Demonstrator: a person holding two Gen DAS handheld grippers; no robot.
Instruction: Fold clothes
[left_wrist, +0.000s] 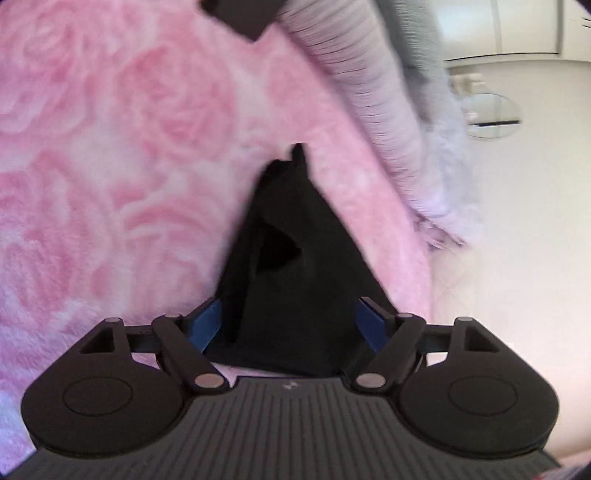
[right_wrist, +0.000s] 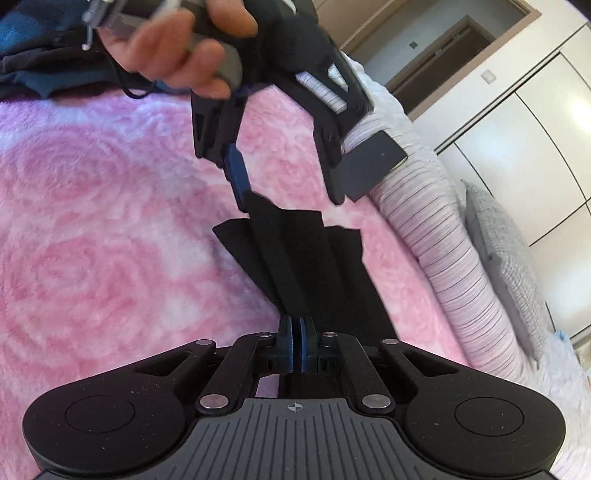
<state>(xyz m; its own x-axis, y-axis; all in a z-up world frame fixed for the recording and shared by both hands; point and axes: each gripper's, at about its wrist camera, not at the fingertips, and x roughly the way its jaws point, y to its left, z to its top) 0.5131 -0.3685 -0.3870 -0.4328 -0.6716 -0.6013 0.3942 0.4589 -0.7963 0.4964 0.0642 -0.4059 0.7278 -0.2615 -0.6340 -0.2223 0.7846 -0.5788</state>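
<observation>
A small black garment (right_wrist: 303, 258) hangs stretched over the pink rose-patterned blanket (right_wrist: 92, 221). My right gripper (right_wrist: 295, 347) is shut on its near end, with the blue pads pressed together on the cloth. My left gripper (right_wrist: 288, 192), held by a hand (right_wrist: 177, 55), is at the garment's far end with its jaws wide apart. In the left wrist view the black garment (left_wrist: 295, 258) lies between the spread fingers of my left gripper (left_wrist: 290, 321). The blue pads (left_wrist: 207, 325) stand clear of the cloth on both sides.
A pink-and-white striped bolster (right_wrist: 443, 251) runs along the blanket's right edge, with a dark flat rectangular object (right_wrist: 373, 162) on it. Behind it lie a grey cushion (right_wrist: 509, 258) and white wardrobe doors (right_wrist: 517, 147). A pile of dark clothes (right_wrist: 44, 55) lies at the back left.
</observation>
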